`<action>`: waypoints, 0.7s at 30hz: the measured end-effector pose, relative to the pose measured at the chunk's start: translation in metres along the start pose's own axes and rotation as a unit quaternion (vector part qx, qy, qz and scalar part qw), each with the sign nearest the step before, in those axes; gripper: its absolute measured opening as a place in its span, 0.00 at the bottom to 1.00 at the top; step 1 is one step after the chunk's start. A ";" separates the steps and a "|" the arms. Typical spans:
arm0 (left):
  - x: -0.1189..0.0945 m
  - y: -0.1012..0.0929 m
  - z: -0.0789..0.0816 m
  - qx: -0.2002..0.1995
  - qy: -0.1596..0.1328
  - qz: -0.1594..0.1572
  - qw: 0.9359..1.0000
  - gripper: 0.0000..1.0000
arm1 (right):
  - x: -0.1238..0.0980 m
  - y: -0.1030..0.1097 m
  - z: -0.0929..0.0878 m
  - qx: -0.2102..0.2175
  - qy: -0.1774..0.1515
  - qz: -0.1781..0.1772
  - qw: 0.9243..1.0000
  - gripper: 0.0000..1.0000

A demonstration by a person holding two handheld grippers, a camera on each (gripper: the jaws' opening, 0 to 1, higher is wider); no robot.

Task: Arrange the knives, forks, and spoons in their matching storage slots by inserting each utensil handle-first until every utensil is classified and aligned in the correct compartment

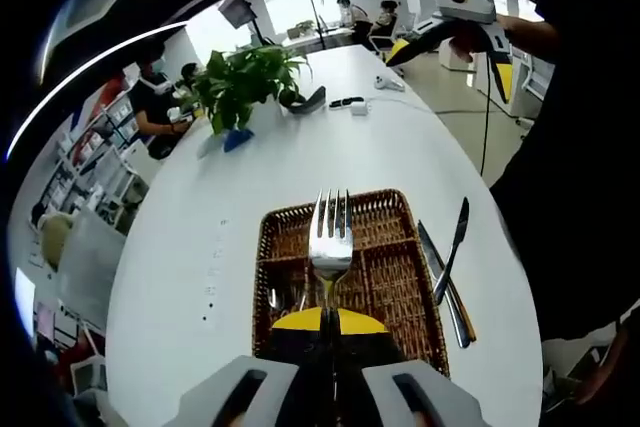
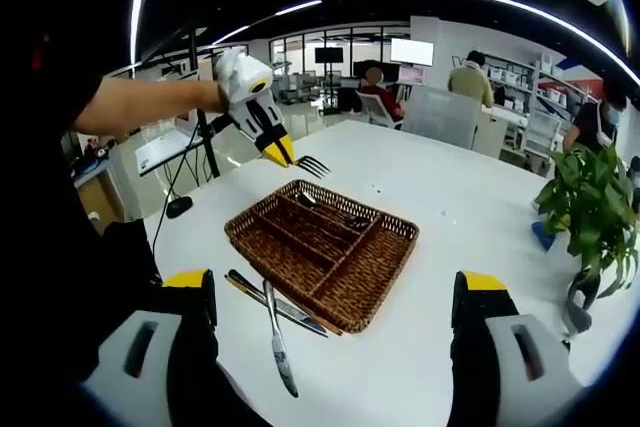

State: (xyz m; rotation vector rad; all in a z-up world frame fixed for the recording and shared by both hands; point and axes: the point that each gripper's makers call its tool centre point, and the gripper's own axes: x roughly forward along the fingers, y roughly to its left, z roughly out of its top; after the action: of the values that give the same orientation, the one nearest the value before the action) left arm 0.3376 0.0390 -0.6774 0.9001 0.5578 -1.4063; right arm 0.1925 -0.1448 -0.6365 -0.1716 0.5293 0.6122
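In the left gripper view, the left gripper [image 1: 330,325] has its jaws pressed together on the handle of a fork [image 1: 331,237], whose tines point away and stand over the wicker cutlery tray [image 1: 400,277]. The tray sits on a long white counter [image 1: 400,157], with at least one utensil lying in its near left compartment. Two knives [image 1: 447,267] lie crossed on the counter just right of the tray. Farther along the counter stands one potted plant [image 1: 245,82], and the right gripper [image 1: 455,7] is held up at the far right. In the right gripper view, the right gripper [image 2: 335,292] has its jaws wide apart and holds nothing. Beyond them the same tray [image 2: 322,247] rests on the counter [image 2: 450,197], the two crossed knives [image 2: 275,317] just beside its near edge. The left gripper [image 2: 265,132] hovers at the tray's far left with the fork [image 2: 312,164] clamped in it. The room is an open office with seated people, shelves and ceiling light strips.
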 end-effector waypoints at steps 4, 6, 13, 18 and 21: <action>0.002 0.004 -0.003 0.003 0.006 0.001 1.000 0.00 | 0.001 0.000 -0.001 0.000 0.001 0.000 1.000 0.99; 0.003 0.006 -0.004 -0.001 0.007 -0.001 1.000 0.00 | 0.002 -0.001 -0.001 0.001 0.001 0.001 1.000 0.99; 0.007 0.011 -0.007 0.001 0.007 0.003 1.000 0.00 | 0.004 -0.003 0.000 0.002 0.002 -0.001 1.000 0.99; 0.013 0.015 -0.012 0.000 0.009 0.008 1.000 0.00 | 0.004 -0.004 -0.002 0.004 0.005 -0.003 1.000 0.99; 0.018 0.016 -0.017 0.004 0.013 0.008 1.000 0.00 | 0.005 -0.005 -0.003 0.004 0.007 -0.004 1.000 0.99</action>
State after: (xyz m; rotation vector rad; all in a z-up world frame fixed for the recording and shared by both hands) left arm 0.3579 0.0414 -0.6982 0.9291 0.5638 -1.3849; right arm 0.1978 -0.1472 -0.6414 -0.1705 0.5435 0.6017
